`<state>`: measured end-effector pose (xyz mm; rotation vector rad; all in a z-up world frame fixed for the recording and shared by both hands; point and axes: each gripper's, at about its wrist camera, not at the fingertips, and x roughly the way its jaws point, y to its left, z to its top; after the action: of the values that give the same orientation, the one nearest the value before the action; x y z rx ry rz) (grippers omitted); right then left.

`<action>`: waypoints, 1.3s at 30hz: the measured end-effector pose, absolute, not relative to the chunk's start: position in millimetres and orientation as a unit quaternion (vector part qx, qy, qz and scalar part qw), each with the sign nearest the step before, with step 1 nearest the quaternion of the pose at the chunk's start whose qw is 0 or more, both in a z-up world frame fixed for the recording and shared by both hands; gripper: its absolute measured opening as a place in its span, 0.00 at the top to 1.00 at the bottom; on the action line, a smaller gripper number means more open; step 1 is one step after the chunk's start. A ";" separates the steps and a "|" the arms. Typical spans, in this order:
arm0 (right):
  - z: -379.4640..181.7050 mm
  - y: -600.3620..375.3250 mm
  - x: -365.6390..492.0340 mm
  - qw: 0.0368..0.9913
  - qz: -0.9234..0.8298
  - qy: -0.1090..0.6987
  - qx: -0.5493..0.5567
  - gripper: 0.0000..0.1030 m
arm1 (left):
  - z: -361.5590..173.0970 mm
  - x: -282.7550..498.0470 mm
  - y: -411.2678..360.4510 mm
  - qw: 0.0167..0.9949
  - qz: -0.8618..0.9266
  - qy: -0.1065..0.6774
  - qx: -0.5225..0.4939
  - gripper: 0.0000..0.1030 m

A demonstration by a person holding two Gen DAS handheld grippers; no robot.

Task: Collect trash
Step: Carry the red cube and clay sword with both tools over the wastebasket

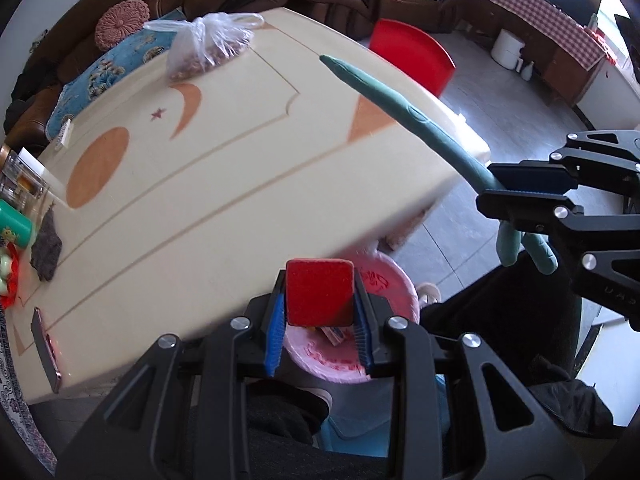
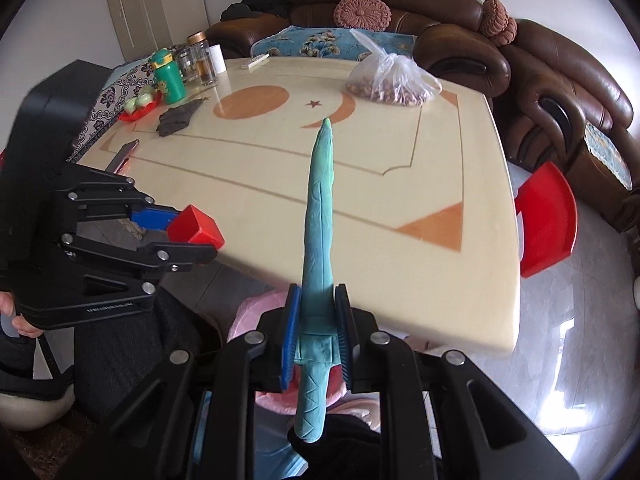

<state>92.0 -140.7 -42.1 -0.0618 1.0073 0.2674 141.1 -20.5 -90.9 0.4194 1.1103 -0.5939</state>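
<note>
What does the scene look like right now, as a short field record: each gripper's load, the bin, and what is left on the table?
left gripper: shut on small red box
right gripper: shut on long teal twisted strip, pointing over the table
bin: pink plastic basin below the table edge, some scraps inside
cream table: clear plastic bag of nuts, grey cloth, phone, green bottle

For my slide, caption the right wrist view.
Right gripper clamps a long teal strip over the cream table; left gripper holds a red block.
</note>
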 end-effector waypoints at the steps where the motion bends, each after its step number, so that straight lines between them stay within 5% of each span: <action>1: -44.4 -139.5 89.0 0.866 0.128 0.483 -0.029 0.83 | -94.6 137.2 -20.9 0.785 -0.278 0.518 0.195 0.71; 39: -232.9 -113.4 59.4 0.760 0.158 0.630 0.016 0.82 | -274.4 117.9 -11.6 0.690 -0.291 0.646 0.148 0.71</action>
<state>59.4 -113.4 -232.9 0.0358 1.3715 0.3430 117.9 -11.6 -274.4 0.3313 1.4437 -0.6504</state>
